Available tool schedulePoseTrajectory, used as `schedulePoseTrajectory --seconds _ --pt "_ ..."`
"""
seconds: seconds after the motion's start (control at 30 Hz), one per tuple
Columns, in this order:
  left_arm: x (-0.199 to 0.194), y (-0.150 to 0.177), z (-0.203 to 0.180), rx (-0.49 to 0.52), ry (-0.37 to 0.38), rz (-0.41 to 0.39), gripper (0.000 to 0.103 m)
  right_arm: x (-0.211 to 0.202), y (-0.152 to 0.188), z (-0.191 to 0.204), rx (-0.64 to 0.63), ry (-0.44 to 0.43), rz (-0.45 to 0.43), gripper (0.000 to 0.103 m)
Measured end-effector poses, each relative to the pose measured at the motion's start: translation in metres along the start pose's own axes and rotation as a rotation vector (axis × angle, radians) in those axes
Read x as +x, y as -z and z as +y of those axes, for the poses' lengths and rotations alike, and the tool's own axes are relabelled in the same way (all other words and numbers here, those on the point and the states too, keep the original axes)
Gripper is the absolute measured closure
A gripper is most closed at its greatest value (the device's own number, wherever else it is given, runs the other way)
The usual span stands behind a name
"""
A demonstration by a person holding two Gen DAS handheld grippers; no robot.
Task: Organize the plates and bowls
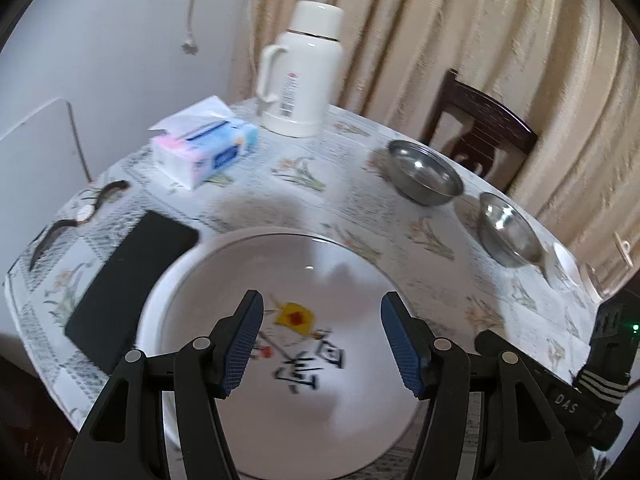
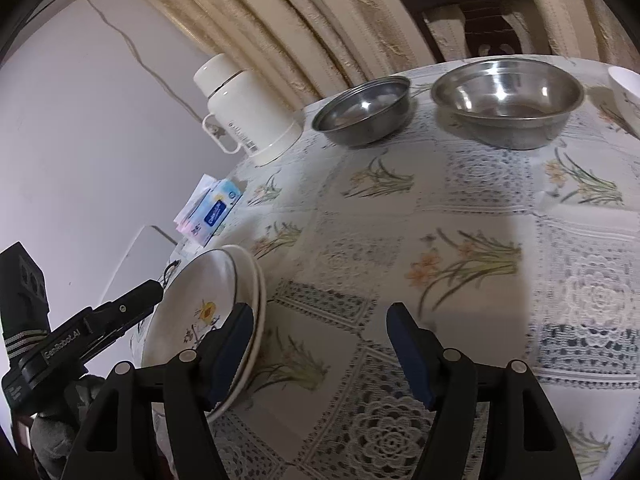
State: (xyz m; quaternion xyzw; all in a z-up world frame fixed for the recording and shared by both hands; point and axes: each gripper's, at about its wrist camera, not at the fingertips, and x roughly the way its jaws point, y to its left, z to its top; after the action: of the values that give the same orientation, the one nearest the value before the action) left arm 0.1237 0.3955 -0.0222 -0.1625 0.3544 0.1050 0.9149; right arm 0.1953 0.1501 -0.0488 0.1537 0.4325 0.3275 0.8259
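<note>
Plates (image 2: 208, 312) look stacked already: two rims visible in the right view, at the table's near-left edge beside the phone (image 1: 128, 288). Left gripper (image 1: 322, 340) hovers over the top plate, fingers spread, gripping nothing. Right gripper (image 2: 320, 356) is also spread and empty, over bare tablecloth (image 2: 460, 208) right of the stack.

My read: plate step is about done, bowls next. Two steel bowls (image 2: 506, 96) sit apart at the far side by the chair (image 1: 480, 128), one smaller (image 2: 364, 112). Next move probably calls for the right gripper to reach across, pinch a bowl rim and nest one in the other; thin slick rims may slip.

Unclear: a white bowl (image 2: 624, 88) is cut off at the frame edge. Can't tell if the stack holds more than two. Left view is motion-blurred, so plate print is unreadable. Stack's near edge is hidden behind the fingers.
</note>
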Motion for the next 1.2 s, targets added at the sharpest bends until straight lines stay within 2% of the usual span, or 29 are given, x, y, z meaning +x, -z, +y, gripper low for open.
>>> schedulePoseTrajectory --seconds 0.4,0.57,0.7,0.8,0.97,1.1,1.2 --pt "0.019 -0.019 -0.047 0.064 0.092 0.045 0.041 -0.016 -0.015 -0.024 0.048 0.043 -0.035 0.029" --pt "0.036 -0.035 -0.057 0.047 0.133 0.088 0.041 -0.019 -0.028 -0.026 0.042 0.061 -0.05 0.029" --pt "0.045 -0.05 -0.063 0.037 0.164 0.111 0.041 -0.017 -0.043 -0.026 0.03 0.068 -0.058 0.022" --pt "0.056 -0.064 -0.069 0.038 0.189 0.134 0.041 -0.013 -0.057 -0.027 0.023 0.071 -0.058 0.021" --pt "0.076 -0.09 -0.077 0.051 0.18 0.15 0.033 -0.002 -0.081 -0.03 0.036 0.056 -0.044 0.021" --pt "0.094 -0.106 -0.077 0.037 0.185 0.177 0.031 0.013 -0.1 -0.033 0.061 0.002 -0.024 0.01" --pt "0.115 -0.118 -0.073 0.015 0.173 0.21 0.03 0.026 -0.112 -0.037 0.09 -0.012 -0.01 0.01"
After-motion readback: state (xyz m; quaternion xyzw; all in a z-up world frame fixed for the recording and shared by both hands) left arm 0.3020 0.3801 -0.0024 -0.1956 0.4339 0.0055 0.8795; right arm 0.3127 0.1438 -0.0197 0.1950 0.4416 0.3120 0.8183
